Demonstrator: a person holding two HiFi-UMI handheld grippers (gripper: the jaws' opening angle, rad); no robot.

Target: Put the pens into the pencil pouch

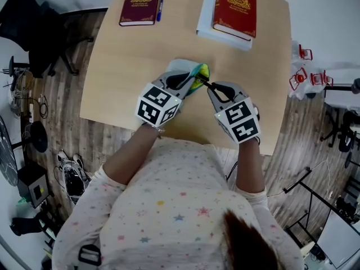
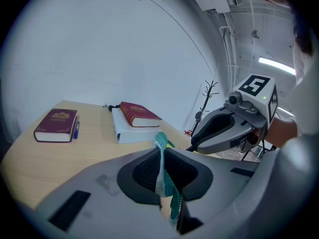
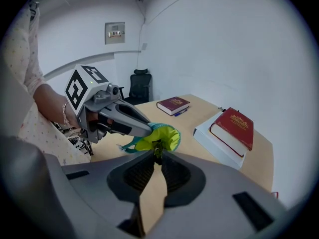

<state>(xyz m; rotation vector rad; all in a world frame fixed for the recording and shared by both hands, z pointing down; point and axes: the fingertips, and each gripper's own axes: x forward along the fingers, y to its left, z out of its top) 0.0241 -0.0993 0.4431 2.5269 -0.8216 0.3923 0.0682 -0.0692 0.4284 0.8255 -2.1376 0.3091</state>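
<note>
The left claw (image 2: pixel 162 156) grips the pencil pouch (image 1: pixel 198 72) by its teal rim above the desk (image 1: pixel 129 66). The right claw (image 3: pixel 157 156) pinches a small dark thing (image 3: pixel 157 149) at its mouth. Probably opening it; next, fetch the blue pen (image 1: pixel 160 9).

bright, even indoor light from overhead; a ceiling strip (image 2: pixel 278 65) glows white at the right of the left gripper view; the desk (image 1: pixel 129 66) is evenly lit, with thin soft shadows beside the books (image 1: pixel 139 5); both gripper views are fisheye, black at the corners, walls bowed, near foreground soft; the pouch (image 3: pixel 162 137) lining shows vivid yellow-green.
</note>
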